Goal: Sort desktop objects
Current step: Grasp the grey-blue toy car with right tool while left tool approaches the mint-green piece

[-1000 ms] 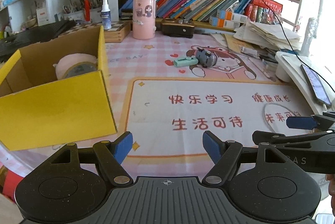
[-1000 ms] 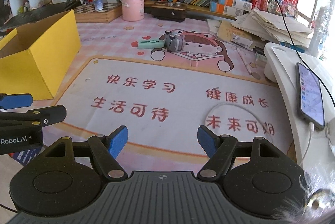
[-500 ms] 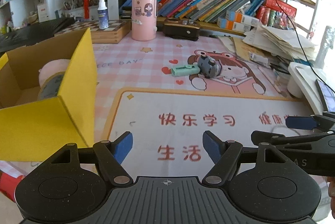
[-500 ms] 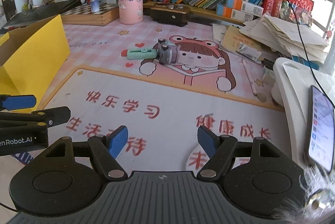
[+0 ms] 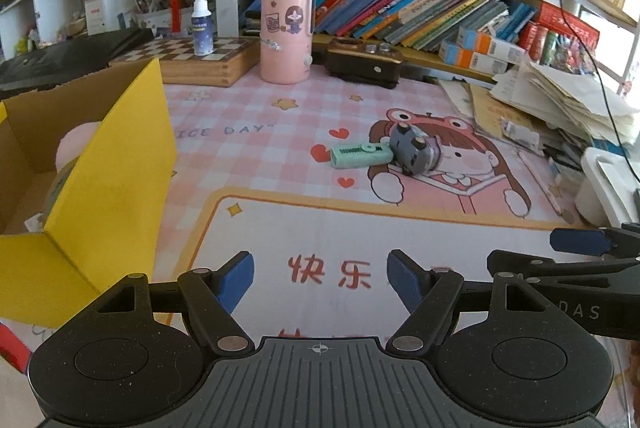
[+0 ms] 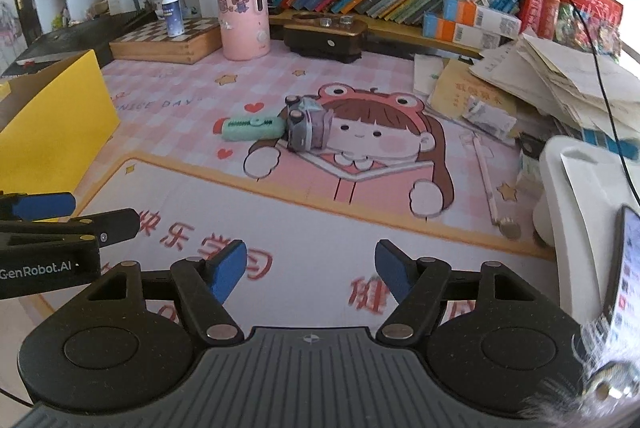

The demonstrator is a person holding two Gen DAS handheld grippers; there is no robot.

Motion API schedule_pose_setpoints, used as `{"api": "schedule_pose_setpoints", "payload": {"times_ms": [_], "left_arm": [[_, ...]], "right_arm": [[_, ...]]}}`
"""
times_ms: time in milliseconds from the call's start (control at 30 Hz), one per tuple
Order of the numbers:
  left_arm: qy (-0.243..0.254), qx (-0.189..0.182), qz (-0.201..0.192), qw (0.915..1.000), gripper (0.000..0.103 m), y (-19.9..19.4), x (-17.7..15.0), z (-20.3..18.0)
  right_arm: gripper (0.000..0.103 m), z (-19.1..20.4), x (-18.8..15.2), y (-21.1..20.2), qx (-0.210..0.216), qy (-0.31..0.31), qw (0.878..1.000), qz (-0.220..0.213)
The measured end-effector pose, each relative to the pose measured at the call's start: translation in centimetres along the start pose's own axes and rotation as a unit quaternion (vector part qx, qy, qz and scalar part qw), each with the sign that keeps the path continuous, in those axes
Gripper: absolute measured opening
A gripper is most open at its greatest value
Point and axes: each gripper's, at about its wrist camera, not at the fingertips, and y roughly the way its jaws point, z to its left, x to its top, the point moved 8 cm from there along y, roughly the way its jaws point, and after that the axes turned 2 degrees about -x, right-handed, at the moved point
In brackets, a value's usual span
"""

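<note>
A mint green eraser-like case point(image 5: 362, 155) point(image 6: 253, 127) lies on the pink desk mat, touching a small grey toy camera point(image 5: 412, 149) point(image 6: 306, 128) on its right. A yellow cardboard box point(image 5: 100, 184) point(image 6: 56, 124) stands at the left, with a pink plush and a tape roll partly visible inside. My left gripper point(image 5: 320, 278) is open and empty, well short of the two objects. My right gripper point(image 6: 310, 266) is open and empty too, beside the left one.
A pink cylinder holder point(image 5: 286, 34), a spray bottle point(image 5: 201, 22) on a wooden chess box point(image 5: 188, 62) and a dark box point(image 5: 362, 64) stand at the back. Paper stacks point(image 6: 560, 84), a white stand point(image 6: 576, 188) and a phone point(image 6: 624, 264) crowd the right.
Both grippers have moved forward over the mat toward the green case and the toy camera, which look larger now. Both stay open.
</note>
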Motion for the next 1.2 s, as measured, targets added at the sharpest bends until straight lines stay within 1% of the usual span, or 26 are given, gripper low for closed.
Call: {"api": "schedule_pose_setpoints", "payload": {"times_ms": [133,367,533,800,1100,1133,1200], "left_arm": [[-0.005,0.013,-0.003,0.9999,0.075,0.7,0.8,0.2],[-0.011,0.031,0.002,0.9994,0.075,1.9,1.6,0.5],[-0.015,0.039,0.004,0.9991,0.075,3.0,2.3,0.7],[-0.020,0.051,0.006,0.9985,0.075,4.6,3.4,1.1],[-0.017,0.059,0.013,0.9980,0.075,5.7,3.9,1.4],[-0.017,0.060,0.014,0.9980,0.075,5.8,4.0,1.4],[-0.014,0.059,0.016,0.9980,0.075,6.1,4.0,1.2]], "right_arm": [[0.065,-0.4,1.6,1.2,0.003,-0.008,1.000,-0.012],[0.065,-1.0,5.3,4.2,0.012,-0.014,0.999,-0.030],[0.065,-0.9,7.0,6.5,0.017,-0.025,0.999,-0.032],[0.065,0.1,8.2,9.8,0.029,-0.046,0.998,-0.020],[0.065,0.2,9.4,13.5,0.040,-0.041,0.998,-0.004],[0.063,0.2,9.4,13.8,0.043,-0.040,0.998,-0.002],[0.056,0.0,9.5,14.3,0.048,-0.037,0.998,0.003]]}}
